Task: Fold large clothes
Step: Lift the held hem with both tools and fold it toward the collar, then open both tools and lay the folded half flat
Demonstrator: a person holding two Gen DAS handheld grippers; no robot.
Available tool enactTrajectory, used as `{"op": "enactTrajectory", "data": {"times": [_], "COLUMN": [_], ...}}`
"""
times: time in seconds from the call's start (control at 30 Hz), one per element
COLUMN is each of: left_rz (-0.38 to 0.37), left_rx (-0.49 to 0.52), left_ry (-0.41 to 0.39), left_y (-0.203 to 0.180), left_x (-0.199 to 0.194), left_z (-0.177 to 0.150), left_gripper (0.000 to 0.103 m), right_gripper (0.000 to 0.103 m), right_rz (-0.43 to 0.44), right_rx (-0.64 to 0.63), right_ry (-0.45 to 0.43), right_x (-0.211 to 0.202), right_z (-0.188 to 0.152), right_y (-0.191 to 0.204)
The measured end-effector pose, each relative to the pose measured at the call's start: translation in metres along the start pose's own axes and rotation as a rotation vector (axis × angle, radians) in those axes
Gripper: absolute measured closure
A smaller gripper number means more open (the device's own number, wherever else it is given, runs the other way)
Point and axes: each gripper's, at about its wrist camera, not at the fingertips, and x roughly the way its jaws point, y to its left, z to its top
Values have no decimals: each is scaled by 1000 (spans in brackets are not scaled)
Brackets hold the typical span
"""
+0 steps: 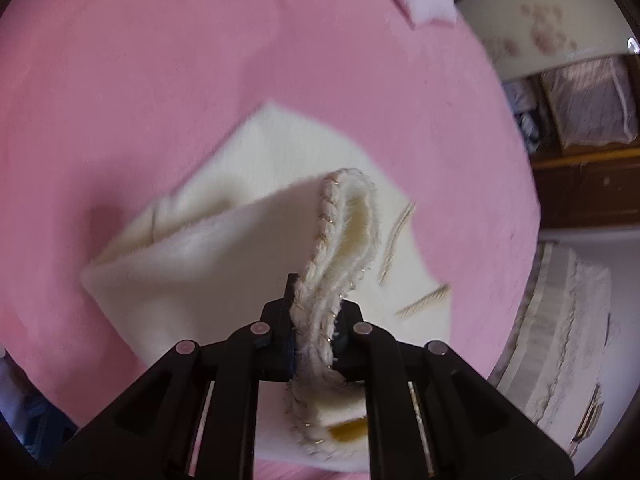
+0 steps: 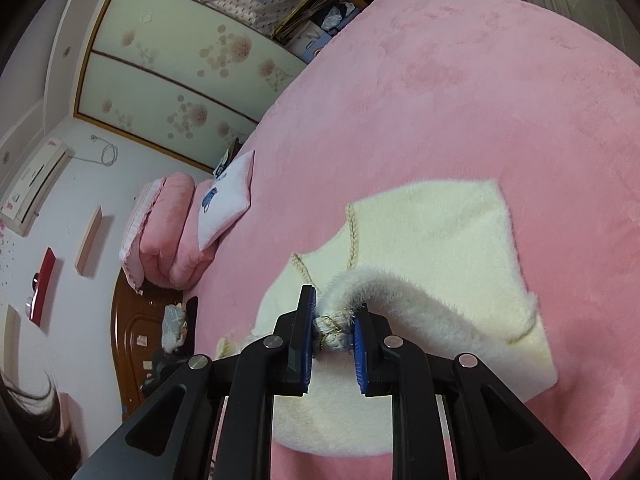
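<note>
A cream fluffy garment (image 1: 224, 240) with braided gold-flecked trim lies on the pink bed cover (image 1: 160, 80). My left gripper (image 1: 314, 320) is shut on a braided edge of the garment and lifts a fold of it above the rest. In the right wrist view the garment (image 2: 440, 232) lies partly flat on the pink cover (image 2: 480, 100). My right gripper (image 2: 332, 332) is shut on another braided edge, and a fuzzy strip arcs from its jaws to the right.
A white cushion (image 2: 226, 200) and a folded pink quilt (image 2: 168, 232) sit at the bed's head. A floral wardrobe (image 2: 180, 64) stands behind, with a wooden headboard (image 2: 132, 340) below. The bed's right edge (image 1: 516, 280) drops to a pale rug.
</note>
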Motion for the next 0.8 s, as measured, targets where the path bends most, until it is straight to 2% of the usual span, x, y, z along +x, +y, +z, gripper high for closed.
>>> {"op": "enactTrajectory", "data": {"times": [0.13, 0.27, 0.33, 0.4, 0.5, 0.53, 0.6, 0.67, 0.77, 0.8], "left_rz": [-64, -77, -45, 29, 89, 107, 133, 154, 178, 181], "left_rx": [34, 97, 134, 176, 189, 197, 227, 271, 320, 334], "left_ry": [-77, -120, -130, -138, -130, -123, -100, -79, -66, -67], "left_y": [-24, -66, -86, -106, -117, -120, -122, -126, -128, -125], "left_x": [-18, -12, 0, 22, 58, 73, 92, 105, 110, 108], "left_z": [22, 43, 53, 58, 62, 62, 65, 67, 67, 66], "left_gripper": [96, 96, 96, 95, 92, 90, 76, 68, 54, 50], "right_gripper": [87, 87, 87, 87, 87, 87, 87, 87, 82, 75], "right_rz": [34, 24, 1, -32, -119, -151, -221, -288, -323, -321], "right_rx": [-9, -41, -65, -69, -55, -58, -84, -100, -70, -55], "right_ry": [-64, -83, -89, -83, -59, -48, -23, 16, 62, 63], "right_x": [-4, 18, 35, 55, 96, 107, 131, 152, 163, 162], "right_z": [20, 52, 65, 77, 91, 93, 93, 93, 95, 96], "right_y": [2, 5, 3, -1, -20, -25, -33, -40, -48, -51]}}
